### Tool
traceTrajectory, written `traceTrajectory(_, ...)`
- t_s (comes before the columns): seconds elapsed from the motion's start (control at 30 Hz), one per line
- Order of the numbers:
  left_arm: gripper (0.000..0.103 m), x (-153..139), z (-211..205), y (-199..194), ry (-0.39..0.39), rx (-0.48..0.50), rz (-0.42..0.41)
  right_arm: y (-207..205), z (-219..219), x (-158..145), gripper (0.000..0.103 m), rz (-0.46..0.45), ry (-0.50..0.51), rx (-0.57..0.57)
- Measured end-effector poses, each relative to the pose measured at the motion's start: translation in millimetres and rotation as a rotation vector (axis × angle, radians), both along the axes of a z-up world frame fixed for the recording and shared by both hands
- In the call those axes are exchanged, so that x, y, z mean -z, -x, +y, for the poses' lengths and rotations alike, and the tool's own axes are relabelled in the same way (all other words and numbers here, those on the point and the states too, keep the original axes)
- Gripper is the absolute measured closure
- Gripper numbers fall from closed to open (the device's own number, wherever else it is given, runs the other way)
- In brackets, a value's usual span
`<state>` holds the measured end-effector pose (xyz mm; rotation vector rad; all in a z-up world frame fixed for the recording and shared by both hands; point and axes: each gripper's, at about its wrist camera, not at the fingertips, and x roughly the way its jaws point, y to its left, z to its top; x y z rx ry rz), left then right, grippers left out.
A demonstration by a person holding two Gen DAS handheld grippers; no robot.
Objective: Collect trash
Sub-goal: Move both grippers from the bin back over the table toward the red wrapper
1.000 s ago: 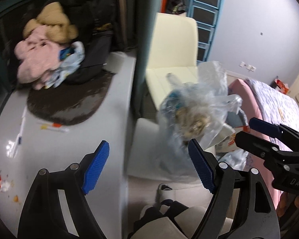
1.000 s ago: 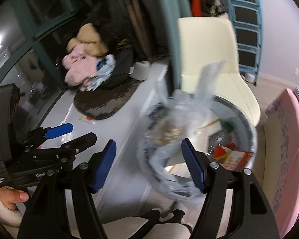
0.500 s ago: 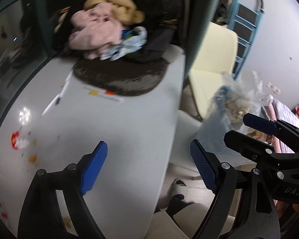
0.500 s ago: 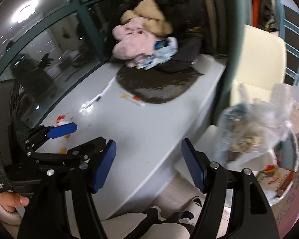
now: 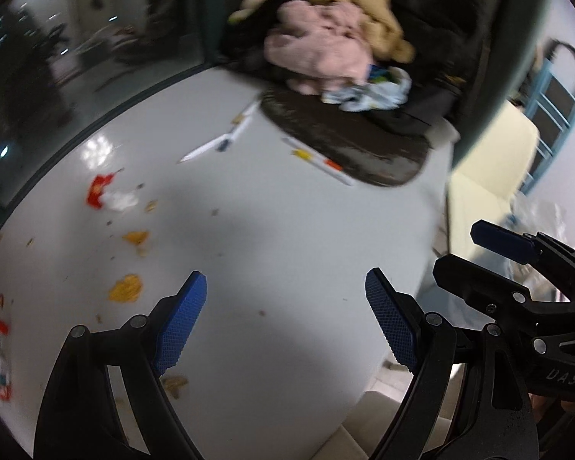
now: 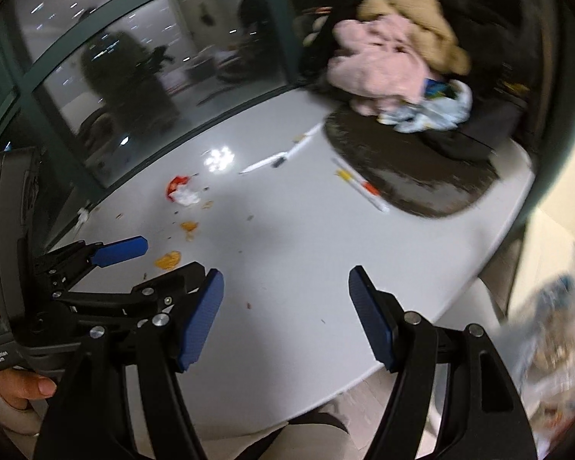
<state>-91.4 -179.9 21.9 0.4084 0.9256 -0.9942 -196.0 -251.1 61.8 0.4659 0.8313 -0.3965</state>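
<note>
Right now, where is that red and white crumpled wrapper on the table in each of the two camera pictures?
Left wrist view: red and white wrapper far left, halfway up, on the white table.
Right wrist view: wrapper left of centre, near the window edge.
Shared landmark: the pink cloth heap at the table's far end.

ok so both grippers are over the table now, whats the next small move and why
Probably ease the open, empty left gripper down toward the nearest orange scrap. Crumbs and a red and white wrapper still litter the white table, and that scrap lies closest to its fingers.
</note>
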Motion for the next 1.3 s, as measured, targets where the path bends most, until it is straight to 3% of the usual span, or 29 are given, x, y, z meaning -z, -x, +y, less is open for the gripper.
traceTrajectory(0.33,0.021,2.9,25.1,-55.0,0.004,-0.298,0.018,-83.4,-3.6,1.5,0.038,0.005,0.018,-0.275)
traceTrajectory(0.77,0.021,-0.3,67.6,-88.9,-0.031,-0.618,-0.025,-156.3,17.8,5.3,0.038,-0.022,-0.004,-0.577)
traceTrajectory(1.03,0.021,3.6,123.7,-95.3,-0.059,-0.746,-0.012,-178.1,64.3,6.2,0.038,-0.022,-0.018,-0.701)
traceTrajectory(1.3,0.021,15.9,184.9,-104.1,-0.08,-0.762,0.022,-188.7,121.0,11.6,0.038,0.005,-0.039,-0.73)
